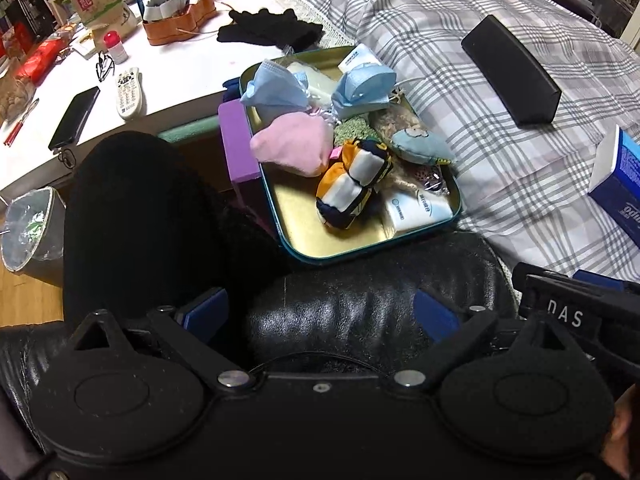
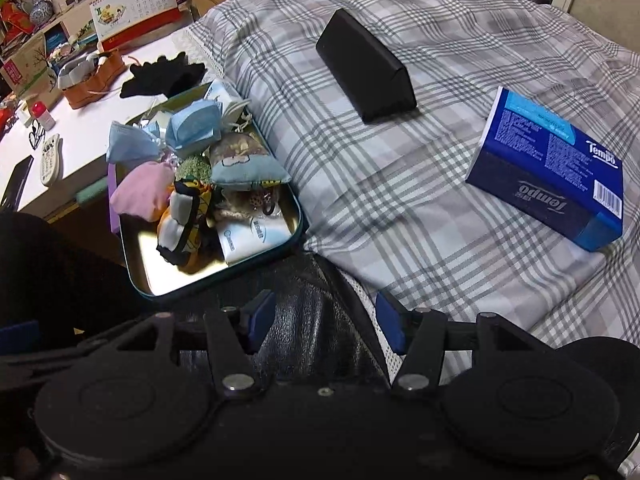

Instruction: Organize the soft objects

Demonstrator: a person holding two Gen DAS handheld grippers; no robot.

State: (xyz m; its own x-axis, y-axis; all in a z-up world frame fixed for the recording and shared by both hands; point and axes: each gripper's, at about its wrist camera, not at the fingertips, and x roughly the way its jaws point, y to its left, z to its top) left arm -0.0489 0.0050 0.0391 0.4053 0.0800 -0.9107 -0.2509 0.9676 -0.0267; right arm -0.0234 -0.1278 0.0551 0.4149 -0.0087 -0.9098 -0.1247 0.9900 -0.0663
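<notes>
Left gripper (image 1: 318, 314): blue fingers (image 1: 202, 307) spread wide, nothing between, hanging over a black leather cushion (image 1: 360, 312). Right gripper (image 2: 326, 326): narrower gap, also empty, above the same cushion's edge. Ahead, a teal tin tray (image 1: 308, 254) heaped with soft pouches (image 1: 290, 148), wedged between white desk (image 1: 180, 84) and plaid bedspread (image 2: 360, 160). Open bedspread right of the tray, up to a black case (image 2: 366, 66) and blue tissue box (image 2: 548, 172).

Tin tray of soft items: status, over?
Left gripper and right gripper open, both empty. Tin tray piled with pouches and masks, untouched. Black leather cushion sits under both grippers.
</notes>
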